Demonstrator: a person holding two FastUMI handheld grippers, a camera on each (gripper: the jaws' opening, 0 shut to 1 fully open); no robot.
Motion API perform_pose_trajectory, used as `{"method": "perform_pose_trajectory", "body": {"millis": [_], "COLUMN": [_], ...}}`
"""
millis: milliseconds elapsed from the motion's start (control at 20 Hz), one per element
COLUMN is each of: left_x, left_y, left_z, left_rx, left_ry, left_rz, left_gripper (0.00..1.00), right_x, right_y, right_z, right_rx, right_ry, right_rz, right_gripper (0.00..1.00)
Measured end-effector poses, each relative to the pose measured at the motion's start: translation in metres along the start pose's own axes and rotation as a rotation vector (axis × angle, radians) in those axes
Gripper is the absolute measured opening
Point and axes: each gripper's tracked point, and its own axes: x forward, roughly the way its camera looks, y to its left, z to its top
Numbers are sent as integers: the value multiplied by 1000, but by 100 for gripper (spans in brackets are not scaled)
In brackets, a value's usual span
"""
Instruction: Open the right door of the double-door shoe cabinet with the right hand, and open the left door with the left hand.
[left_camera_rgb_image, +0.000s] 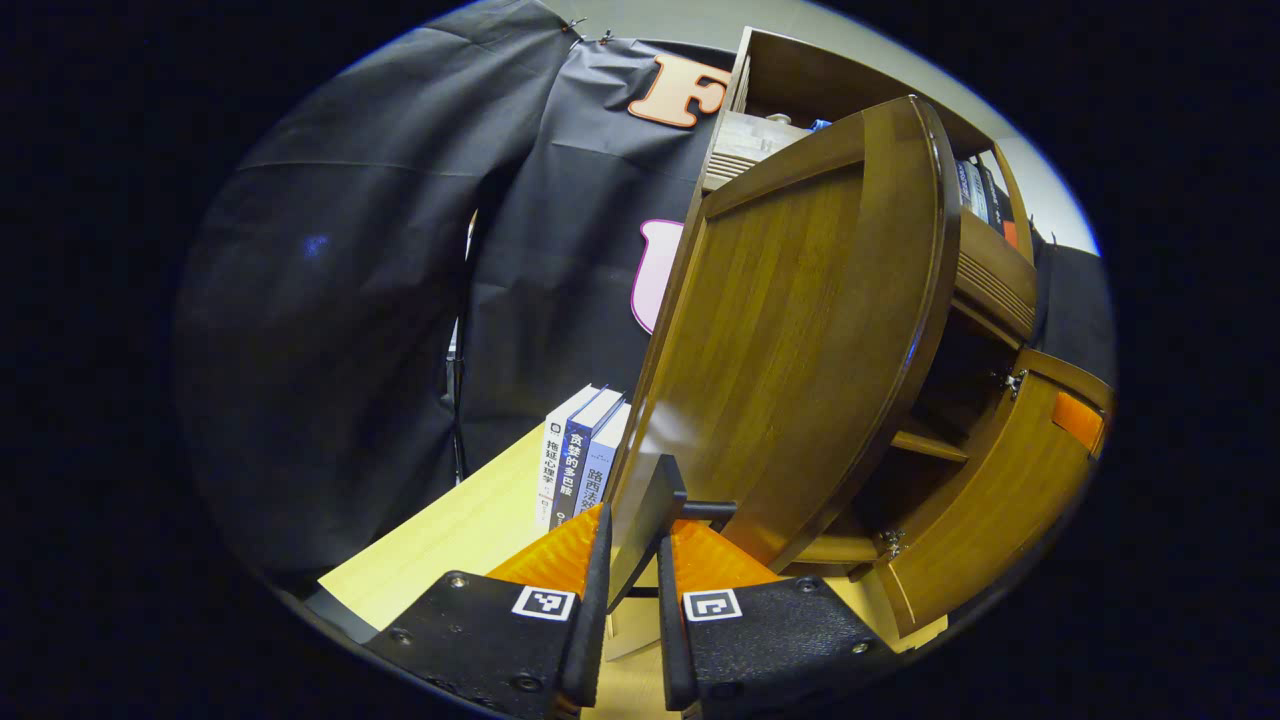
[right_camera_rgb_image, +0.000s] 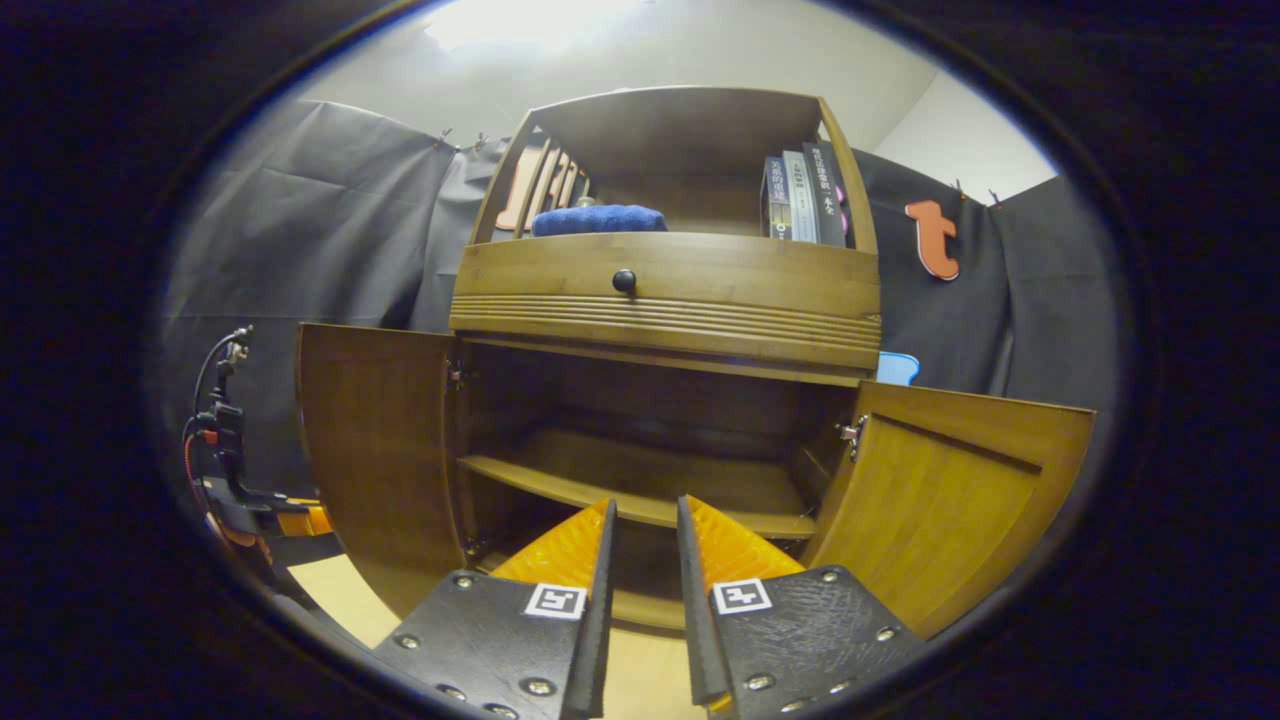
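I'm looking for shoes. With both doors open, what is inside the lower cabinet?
The lower compartment holds one bare wooden shelf and no shoes that I can see. Its back is dark, and the right gripper covers part of the bottom.

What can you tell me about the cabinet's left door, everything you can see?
The left door is a brown, glossy wooden panel with a raised frame around a flat middle. It stands swung wide open on hinges at the cabinet's left side. A dark bar handle sticks out near its lower edge, and the left gripper has that edge and handle between its fingers. Books stand behind it on the table.
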Motion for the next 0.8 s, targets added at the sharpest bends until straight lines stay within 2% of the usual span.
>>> {"method": "perform_pose_trajectory", "body": {"millis": [300, 350, 550, 600, 650, 800], "left_x": [-2, -3, -5, -6, -7, -12], "left_y": [4, 7, 12, 12, 14, 24], "left_z": [3, 2, 2, 3, 4, 8], "left_rx": [3, 4, 16, 15, 11, -3], "left_ry": [1, 2, 5, 5, 4, -6], "left_rz": [8, 6, -3, -9, -13, -2], "left_gripper": [26, 26, 26, 26, 26, 26], "right_x": [14, 15, 23, 26, 28, 42], "right_y": [6, 7, 8, 8, 8, 9], "right_z": [-4, -4, -7, -7, -7, -10], "right_rx": [9, 13, 27, 31, 33, 41], "right_ry": [7, 9, 12, 13, 14, 15], "right_rz": [27, 31, 43, 45, 47, 55], "right_gripper": [26, 32, 32, 26, 32, 32]}}
